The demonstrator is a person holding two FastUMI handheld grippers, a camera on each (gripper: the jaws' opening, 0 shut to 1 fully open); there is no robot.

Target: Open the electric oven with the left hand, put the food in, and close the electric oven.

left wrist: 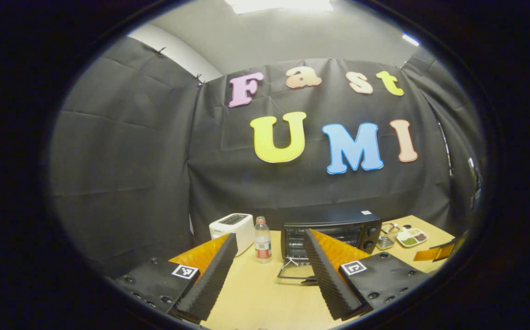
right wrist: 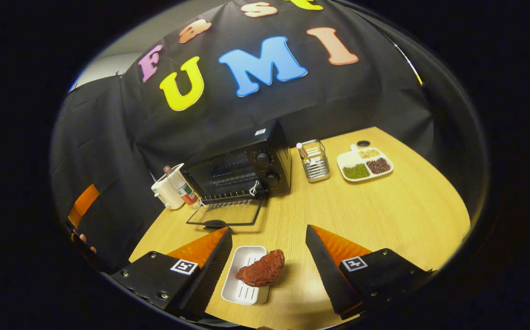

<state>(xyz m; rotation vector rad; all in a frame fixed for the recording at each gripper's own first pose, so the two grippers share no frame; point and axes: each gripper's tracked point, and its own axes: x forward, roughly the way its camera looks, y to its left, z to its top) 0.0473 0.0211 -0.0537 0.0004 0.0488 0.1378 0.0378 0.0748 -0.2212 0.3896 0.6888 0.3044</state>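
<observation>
1. The bench (right wrist: 384, 215) is a light wood top running up to the cloth wall; everything sits on it.
2. The electric oven (right wrist: 242, 169) stands at the back edge against the wall, its glass door (right wrist: 226, 213) dropped flat onto the bench with the handle toward the front. So the opening step looks done. In the left gripper view the oven (left wrist: 333, 233) sits straight ahead, cavity exposed.
3. A white toaster (left wrist: 235, 229) stands to the oven's left at the back edge, with a clear bottle (left wrist: 262, 240) between the two.
4. A wire caddy (right wrist: 315, 160) and a divided plate (right wrist: 365, 165) of green and dark beans sit to the oven's right, near the back edge.
5. The food (right wrist: 261, 270), a reddish-brown meat-like lump, rests half on a small white tray (right wrist: 244, 277) near the front edge, well apart from the oven. It is not yet loaded, and closing the door is also left.
6. The right gripper (right wrist: 267, 256) hangs over the food, fingers spread wide on either side, grasping nothing.
7. The left gripper (left wrist: 271, 266) is released too, fingers apart and empty, in front of the lowered door.
8. Writing: the bottle's red label and the square markers on the grippers are too small to make out; a small pale sticker on the oven's top cannot be read.
</observation>
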